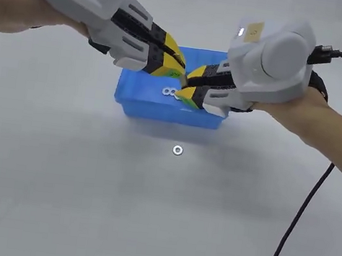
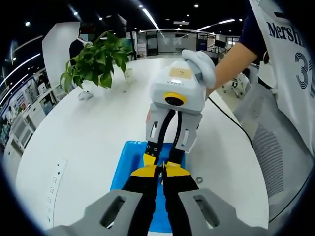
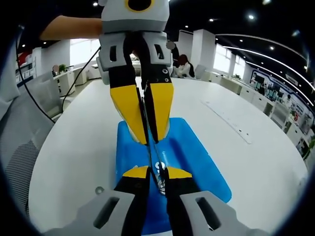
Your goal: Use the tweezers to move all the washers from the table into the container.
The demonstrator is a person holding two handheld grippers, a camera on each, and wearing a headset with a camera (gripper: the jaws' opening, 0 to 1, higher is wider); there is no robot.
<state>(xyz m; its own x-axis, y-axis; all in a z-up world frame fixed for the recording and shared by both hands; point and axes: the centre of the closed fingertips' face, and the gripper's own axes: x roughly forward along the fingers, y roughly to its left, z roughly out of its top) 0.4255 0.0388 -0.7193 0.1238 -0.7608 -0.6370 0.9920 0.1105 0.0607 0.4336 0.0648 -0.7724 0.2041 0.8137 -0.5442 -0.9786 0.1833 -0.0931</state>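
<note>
One washer lies alone on the white table, just in front of the single blue container. Two washers sit inside it. Above them, left gripper and right gripper both pinch one pair of tweezers, jaws narrow. The tweezer tips are lost in glare. Open-plan office beyond.

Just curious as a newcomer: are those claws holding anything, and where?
Apparently tweezers: left gripper pinches one end, right gripper the other, above the blue container.
</note>
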